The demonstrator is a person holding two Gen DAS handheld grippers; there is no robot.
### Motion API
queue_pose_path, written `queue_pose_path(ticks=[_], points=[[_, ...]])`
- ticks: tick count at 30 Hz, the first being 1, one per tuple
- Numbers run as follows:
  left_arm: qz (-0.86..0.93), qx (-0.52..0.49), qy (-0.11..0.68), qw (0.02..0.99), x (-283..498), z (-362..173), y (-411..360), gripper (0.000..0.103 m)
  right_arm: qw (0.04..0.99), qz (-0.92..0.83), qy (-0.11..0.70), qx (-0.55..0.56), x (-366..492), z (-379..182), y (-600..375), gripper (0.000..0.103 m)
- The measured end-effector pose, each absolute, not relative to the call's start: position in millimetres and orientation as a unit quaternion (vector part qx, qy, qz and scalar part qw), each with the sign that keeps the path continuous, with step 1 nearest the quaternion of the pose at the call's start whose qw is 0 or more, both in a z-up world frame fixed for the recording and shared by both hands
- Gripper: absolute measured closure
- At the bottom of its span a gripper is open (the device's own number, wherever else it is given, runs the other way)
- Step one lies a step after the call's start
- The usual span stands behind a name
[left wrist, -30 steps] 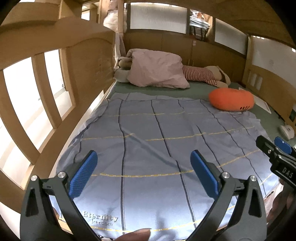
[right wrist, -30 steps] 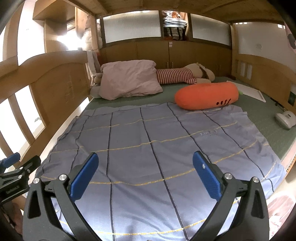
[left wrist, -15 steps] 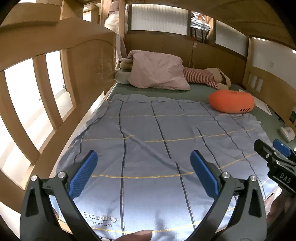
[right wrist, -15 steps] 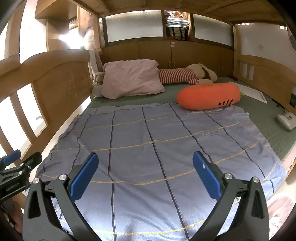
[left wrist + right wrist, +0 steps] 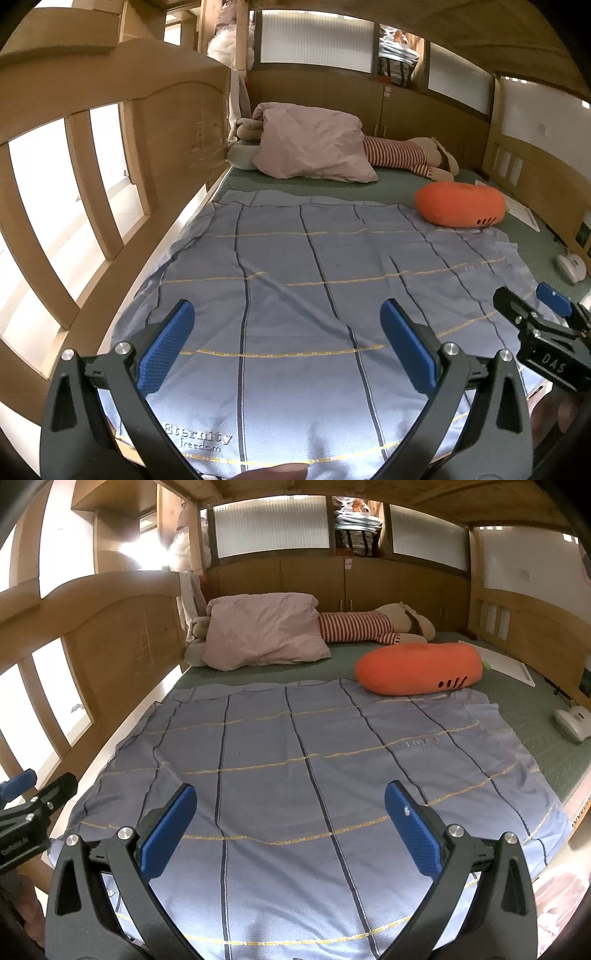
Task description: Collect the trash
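- We hold our left gripper (image 5: 287,345) low over the near end of the blue blanket (image 5: 295,295); its blue pads (image 5: 166,345) are spread wide with nothing between them
- Our right gripper (image 5: 290,829) hangs over the same blanket, wide open too, and grips nothing; it also peeks in at the right edge of the left view
- We cannot pick out any trash on the bed
- A pink pillow (image 5: 264,635) lies at the far end; a striped soft toy (image 5: 364,627) lies just beside it
- An orange carrot cushion (image 5: 419,668) rests on the blanket's far corner
- A small white thing (image 5: 572,723) sits on the green sheet (image 5: 535,734) at the right; a wooden rail (image 5: 92,122) runs along the left
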State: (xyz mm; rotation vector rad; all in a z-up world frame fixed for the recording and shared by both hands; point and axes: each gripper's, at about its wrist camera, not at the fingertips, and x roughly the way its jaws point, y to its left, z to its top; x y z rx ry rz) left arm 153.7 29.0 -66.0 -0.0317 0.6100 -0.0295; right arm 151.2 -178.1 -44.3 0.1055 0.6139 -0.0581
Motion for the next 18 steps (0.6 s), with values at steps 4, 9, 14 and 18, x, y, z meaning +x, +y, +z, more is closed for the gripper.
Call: queue_pose_path(ticks=[4, 9, 14, 18], points=[[-0.016, -0.014, 0.297, 0.955, 151.4, -64.6, 27.3, 0.003, 0.952, -0.030, 0.302, 0.050, 151.5, -46.0, -177.1, 0.004], [-0.018, -0.011, 0.293, 0.956, 149.2, -63.3, 25.7, 0.003, 0.950, -0.026, 0.308, 0.044, 153.2, -47.6, -176.5, 0.004], [-0.019, -0.013, 0.295, 0.955, 150.3, -63.0, 27.7, 0.003, 0.949, -0.027, 0.310, 0.043, 154.3, -49.8, -176.8, 0.004], [-0.018, -0.013, 0.295, 0.955, 150.3, -62.6, 27.9, 0.003, 0.949, -0.028, 0.312, 0.040, 155.6, -51.5, -177.0, 0.004]])
